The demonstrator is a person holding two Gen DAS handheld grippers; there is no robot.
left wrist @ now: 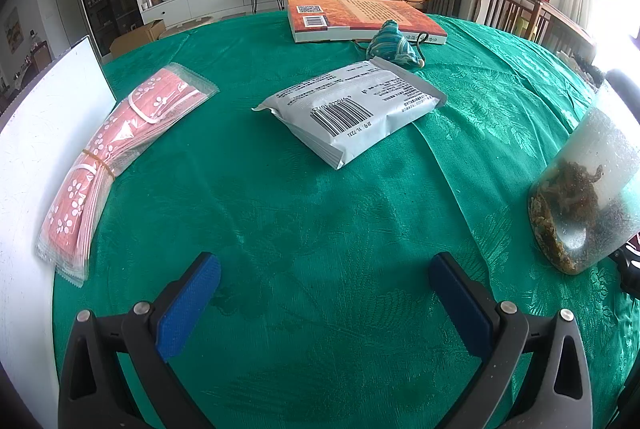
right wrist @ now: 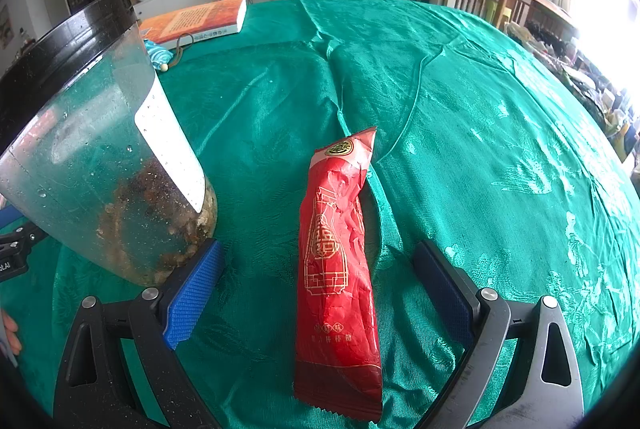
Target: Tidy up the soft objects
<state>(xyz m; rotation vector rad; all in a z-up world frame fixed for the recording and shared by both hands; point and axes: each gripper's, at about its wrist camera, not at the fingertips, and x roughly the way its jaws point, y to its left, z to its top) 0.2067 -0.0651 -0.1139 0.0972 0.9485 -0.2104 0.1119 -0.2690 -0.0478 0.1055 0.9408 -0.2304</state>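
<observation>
My left gripper (left wrist: pixel 324 265) is open above bare green cloth. Ahead of it lies a grey-white soft pack with a barcode (left wrist: pixel 352 109), and at the left a clear-wrapped stack of pink flowered face masks (left wrist: pixel 116 149) bound by a rubber band. A small teal fabric pouch (left wrist: pixel 390 45) sits further back, by the book. My right gripper (right wrist: pixel 318 253) is open, its blue pads on either side of a long red snack packet (right wrist: pixel 338 269) that lies flat on the cloth, not pinched.
A clear jar with a black lid (right wrist: pixel 104 157), seen too as the jar (left wrist: pixel 592 189) at right, stands close to my right gripper's left finger. An orange book (left wrist: pixel 360 17) lies at the far side. A white board (left wrist: pixel 44 133) borders the left. Green tablecloth (left wrist: pixel 320 209) covers the table.
</observation>
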